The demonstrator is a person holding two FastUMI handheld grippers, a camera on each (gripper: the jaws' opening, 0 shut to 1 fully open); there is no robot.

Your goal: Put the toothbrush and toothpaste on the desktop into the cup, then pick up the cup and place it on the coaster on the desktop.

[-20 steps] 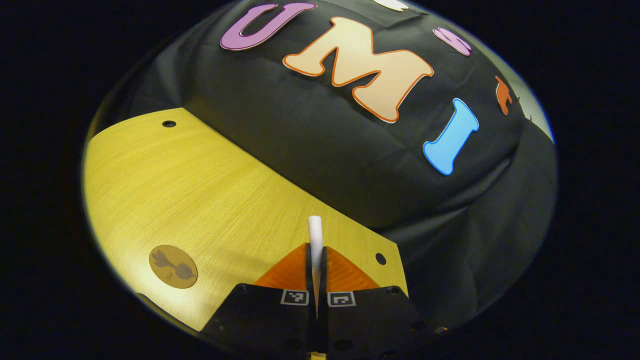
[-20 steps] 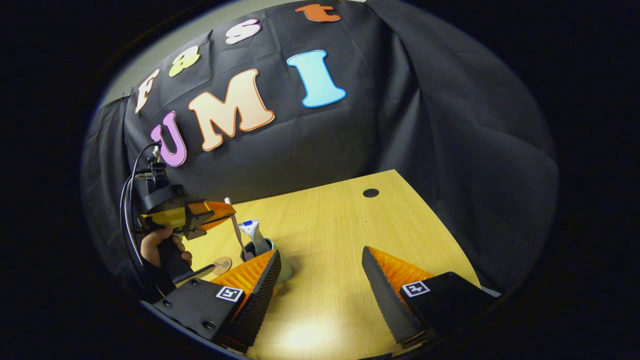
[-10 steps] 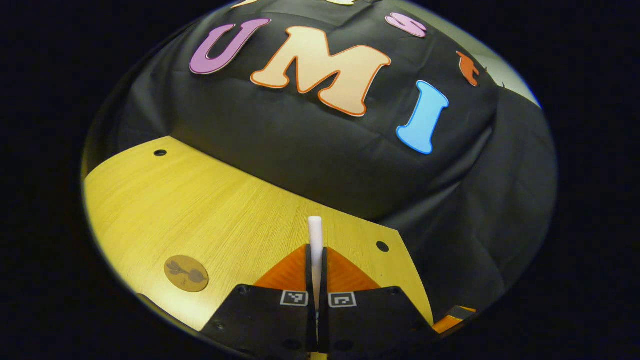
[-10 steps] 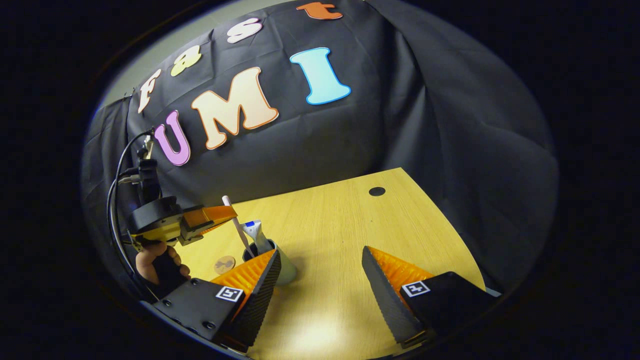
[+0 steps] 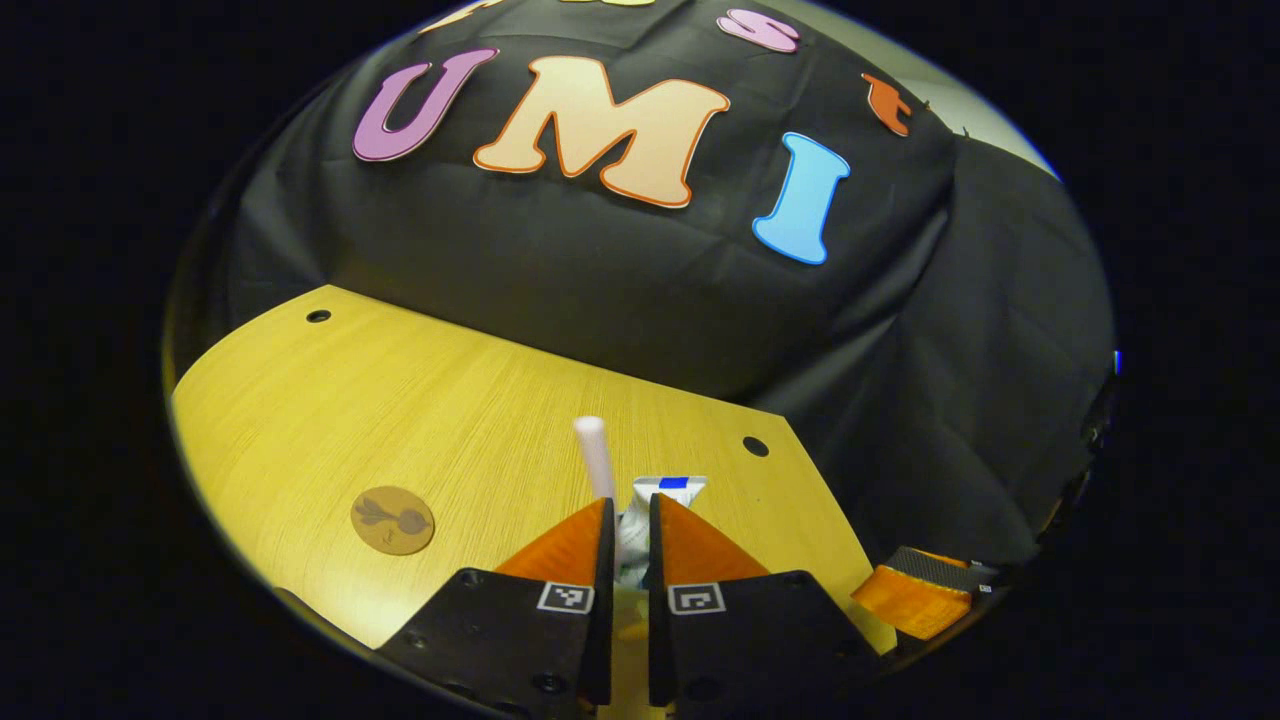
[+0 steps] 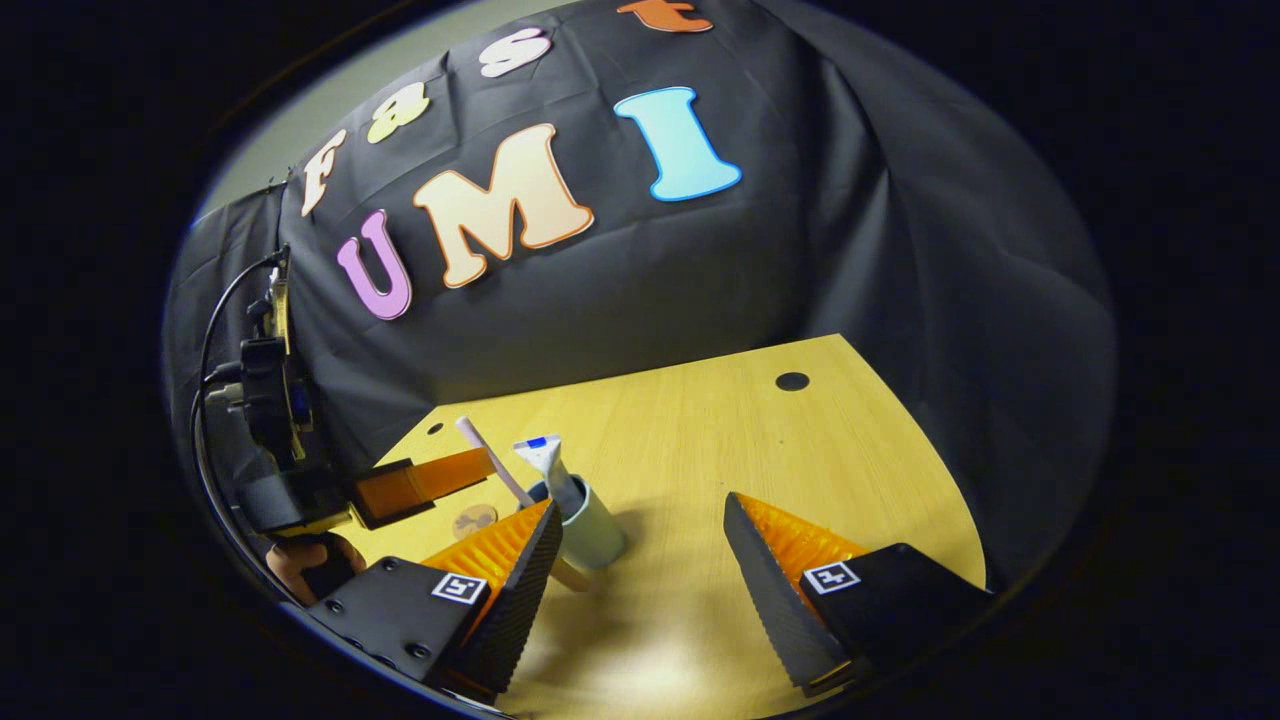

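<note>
Spanning yellow wooden desktop (image 6: 700, 440), black-draped booth.

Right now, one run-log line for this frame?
left gripper: jaws parted | right gripper: open near cup | toothbrush, toothpaste: in cup | cup: off coaster

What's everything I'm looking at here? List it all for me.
Desk: one, yellow wood with round holes, before the black cloth wall.
Cup: one, pale, on the desk.
Toothpaste: one, white tube, standing in the cup.
Toothbrush: one, white handle, leaning out of the cup.
Coaster: one, brown round, on the desk apart from the cup.
Left gripper: one, slightly open, above the cup.
Right gripper: one, wide open, near the cup.
Hand: one, holding the left gripper.
</note>
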